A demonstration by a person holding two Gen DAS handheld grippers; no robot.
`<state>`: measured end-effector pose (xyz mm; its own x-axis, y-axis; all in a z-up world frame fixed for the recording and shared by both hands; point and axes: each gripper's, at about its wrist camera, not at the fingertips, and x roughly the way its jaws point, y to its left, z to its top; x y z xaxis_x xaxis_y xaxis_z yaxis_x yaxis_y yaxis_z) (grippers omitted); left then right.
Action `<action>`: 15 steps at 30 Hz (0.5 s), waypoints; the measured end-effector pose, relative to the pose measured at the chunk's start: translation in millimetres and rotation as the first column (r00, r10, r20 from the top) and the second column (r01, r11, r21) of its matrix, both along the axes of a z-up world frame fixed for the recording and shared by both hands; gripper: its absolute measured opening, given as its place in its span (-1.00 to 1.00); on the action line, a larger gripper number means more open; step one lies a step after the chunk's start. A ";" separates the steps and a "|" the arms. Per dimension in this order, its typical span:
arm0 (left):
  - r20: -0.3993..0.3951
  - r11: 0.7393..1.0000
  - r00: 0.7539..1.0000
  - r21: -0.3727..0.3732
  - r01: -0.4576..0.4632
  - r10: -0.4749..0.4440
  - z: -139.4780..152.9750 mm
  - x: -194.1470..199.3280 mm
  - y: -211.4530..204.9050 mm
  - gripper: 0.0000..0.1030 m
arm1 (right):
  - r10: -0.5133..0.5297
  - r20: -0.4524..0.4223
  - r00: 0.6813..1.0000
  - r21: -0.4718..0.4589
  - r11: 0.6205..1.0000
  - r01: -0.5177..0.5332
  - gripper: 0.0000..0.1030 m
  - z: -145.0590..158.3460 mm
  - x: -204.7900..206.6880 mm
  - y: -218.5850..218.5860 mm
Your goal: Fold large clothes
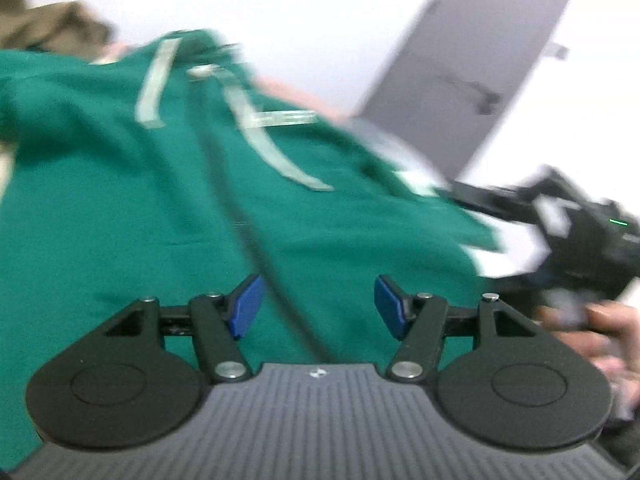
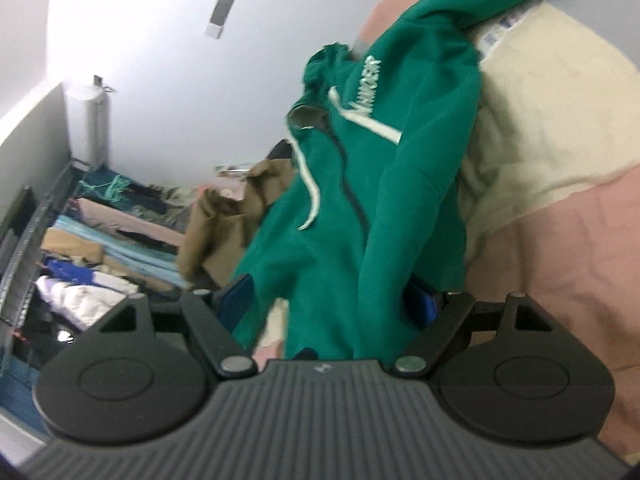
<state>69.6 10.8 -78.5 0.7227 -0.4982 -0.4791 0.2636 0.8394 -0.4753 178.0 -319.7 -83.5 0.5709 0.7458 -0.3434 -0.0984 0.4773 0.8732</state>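
Note:
A green zip hoodie [image 1: 168,208] with pale drawstrings and white lettering lies across the bed and fills the left wrist view. My left gripper [image 1: 319,307] is open just above its front, near the zip, holding nothing. My right gripper [image 2: 334,300] is wide open with a fold of the hoodie [image 2: 348,200] lying between its blue fingers; the jaws are not closed on it. The right gripper and the hand holding it also show at the right in the left wrist view [image 1: 580,236].
The bed has a pink sheet [image 2: 560,248] and a cream blanket [image 2: 540,112]. A brown garment [image 2: 224,216] lies beyond the hoodie. A rack of folded and loose clothes [image 2: 100,252] stands at the left. A grey panel [image 1: 480,60] leans against the white wall.

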 end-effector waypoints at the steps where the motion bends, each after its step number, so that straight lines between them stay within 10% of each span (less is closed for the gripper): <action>1: 0.014 0.999 0.999 -0.013 0.038 -0.038 0.4 -2.6 -7.5 0.31 | 0.004 0.002 1.000 0.008 1.000 -0.004 0.60 -0.2 1.3 0.8; 8: 0.047 0.970 0.970 0.035 0.239 -0.240 -4.1 -18.3 -63.7 0.44 | 0.017 -0.008 1.000 0.076 0.997 -0.017 0.60 -0.4 3.9 -7.6; 15: 0.080 0.950 0.959 0.181 0.255 -0.273 -9.5 -32.0 -97.0 0.64 | 0.022 -0.034 0.999 0.123 0.992 -0.018 0.60 -4.3 4.2 -19.5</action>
<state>37.7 -86.2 -88.0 0.6255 -0.5973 -0.5020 0.5266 0.7980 -0.2932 182.2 -339.1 -87.8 0.5442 0.7949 -0.2682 -0.0747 0.3643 0.9283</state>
